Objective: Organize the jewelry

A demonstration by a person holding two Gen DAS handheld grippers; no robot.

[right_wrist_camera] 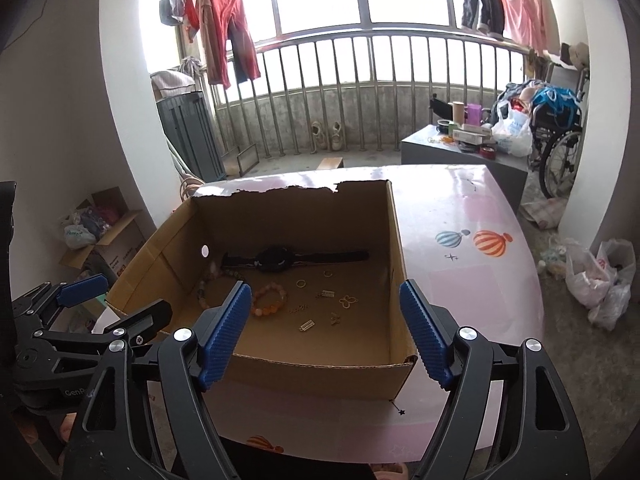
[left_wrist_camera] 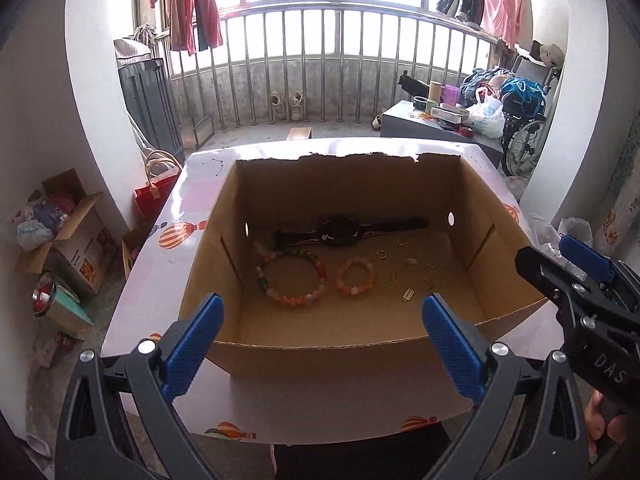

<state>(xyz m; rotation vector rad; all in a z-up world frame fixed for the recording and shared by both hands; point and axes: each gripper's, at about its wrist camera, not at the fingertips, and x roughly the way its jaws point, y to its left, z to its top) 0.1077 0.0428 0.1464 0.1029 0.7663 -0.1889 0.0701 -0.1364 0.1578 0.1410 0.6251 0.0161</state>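
Open-top brown corrugated cardboard box (left_wrist_camera: 500, 240), far wall edge torn ragged, round punched holes in the side walls, sits on a glossy pink table (right_wrist_camera: 460, 280) printed with striped hot-air balloons. Jewelry lies loose on the box floor: black wristwatch with round face and flat strap (left_wrist_camera: 340, 231) stretched along the far wall; large beaded bracelet of mixed orange, green and pale round beads (left_wrist_camera: 291, 278) just in front of it at left; smaller orange-pink beaded bracelet (left_wrist_camera: 356, 278) beside that, apart from it; to the right a scatter of small gold-coloured pieces, including thin gold rings (left_wrist_camera: 381, 255), a small gold ladder-shaped charm (left_wrist_camera: 408, 294) and a gold butterfly-outline charm (right_wrist_camera: 347, 301). Left gripper (left_wrist_camera: 323, 322): black ribbed frame, blue knurled pads, jaws spread wide, nothing between them, hovering over the near box wall; all jewelry lies ahead of the tips, deeper in the box. Right gripper (right_wrist_camera: 325, 326): same build, jaws also spread wide and empty, over the near wall toward the box's right side; smaller bracelet just past its left pad, charms ahead between the pads. Readable text: "DAS" on the right gripper body in the left wrist view, "GenR" (cut off) on the left gripper body in the right wrist view.
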